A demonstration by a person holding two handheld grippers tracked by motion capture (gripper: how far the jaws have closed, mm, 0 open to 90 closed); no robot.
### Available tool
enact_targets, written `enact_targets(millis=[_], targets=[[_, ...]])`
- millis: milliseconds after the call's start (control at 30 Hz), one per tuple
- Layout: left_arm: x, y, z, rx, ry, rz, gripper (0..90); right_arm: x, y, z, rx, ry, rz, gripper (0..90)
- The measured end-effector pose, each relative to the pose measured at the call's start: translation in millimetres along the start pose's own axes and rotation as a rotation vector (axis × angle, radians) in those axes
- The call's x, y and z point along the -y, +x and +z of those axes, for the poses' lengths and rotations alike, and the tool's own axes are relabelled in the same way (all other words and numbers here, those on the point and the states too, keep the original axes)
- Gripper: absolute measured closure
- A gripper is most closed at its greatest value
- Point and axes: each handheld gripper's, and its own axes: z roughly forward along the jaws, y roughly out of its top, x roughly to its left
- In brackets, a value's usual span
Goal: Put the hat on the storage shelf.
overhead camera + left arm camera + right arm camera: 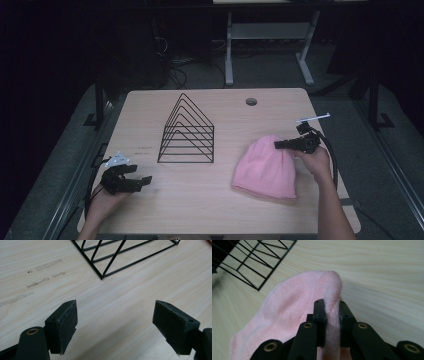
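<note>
The pink hat (266, 167) is seen lying at the lower right of the table (210, 210) in the high view, its rounded top toward the upper right and its folded brim toward the lower edge. Its top has already been pinched: in the right gripper view a fold of the knit (332, 315) is squeezed between the two black jaws of the right gripper (332, 312), so the grip is judged to be made. In the high view the right gripper (280, 145) is seen at the upper right edge of the hat, held by a hand (316, 161).

The hat is not yet lifted; most of it is still spread flat on the wood. The black wire rack (187, 131), standing at the middle of the frame, is well apart from the hat and holds nothing.

The left gripper (142, 181) is kept at the lower left of the high view, released, with its jaws wide apart over bare wood in the left gripper view (115, 325); a corner of the rack (102, 277) is seen ahead of it.

Judged from this, only the grasp is done. Lifting the hat and carrying it, probably toward the rack, is left.
</note>
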Motion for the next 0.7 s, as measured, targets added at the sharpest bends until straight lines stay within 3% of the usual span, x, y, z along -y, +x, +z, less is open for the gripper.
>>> enact_targets(millis=[233,367,700], targets=[[-0.7,-1.2,1.6,0.004,0.000,0.000,19.8,-11.3,17.6,-18.3,-0.034,-0.069,-0.058,80.9],[-1.2,-1.1,1.1,0.002,-0.001,0.003,19.9,-25.8,38.7,-34.4,-0.030,-0.090,-0.134,81.1],[0.1,0.2,0.8,0.003,-0.007,-0.018,19.9,-41.0,60.5,-64.8,-0.043,-0.145,-0.211,81.1]])
